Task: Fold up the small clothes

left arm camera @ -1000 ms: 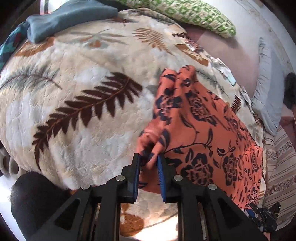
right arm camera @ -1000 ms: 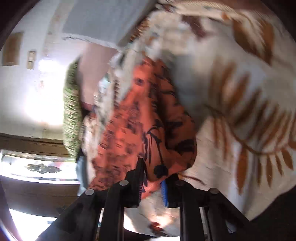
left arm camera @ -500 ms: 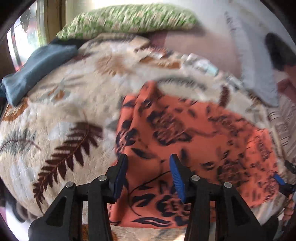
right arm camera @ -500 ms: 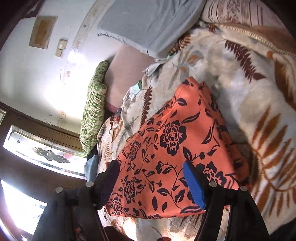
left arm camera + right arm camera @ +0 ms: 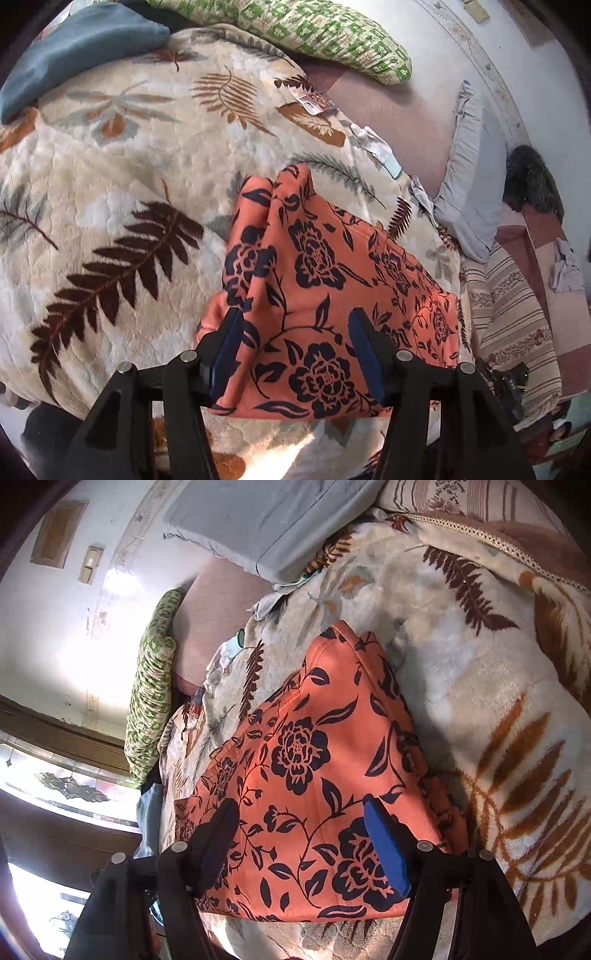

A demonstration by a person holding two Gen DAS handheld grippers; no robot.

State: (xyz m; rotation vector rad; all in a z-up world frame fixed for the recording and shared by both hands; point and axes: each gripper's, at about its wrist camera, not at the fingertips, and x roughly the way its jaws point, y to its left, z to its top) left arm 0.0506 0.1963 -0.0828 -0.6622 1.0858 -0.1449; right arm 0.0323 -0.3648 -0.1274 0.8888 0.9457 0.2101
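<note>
Both jaws free above the folded garment on the bed.
Left gripper (image 5: pixel 295 354) jaws were opening, right gripper (image 5: pixel 306 845) jaws wide, neither holding; orange floral garment (image 5: pixel 325 288) lay directly beneath both, long axis running away toward the green pillow (image 5: pixel 332 40).

A second ago both grippers pinched the orange fabric garment with dark navy flowers (image 5: pixel 325 295). Now it lies released, folded flat on the cream plush fern-print blanket (image 5: pixel 110 177). The left gripper (image 5: pixel 295 354) is opening above it; the right gripper (image 5: pixel 303 842) stands spread above it.
</note>
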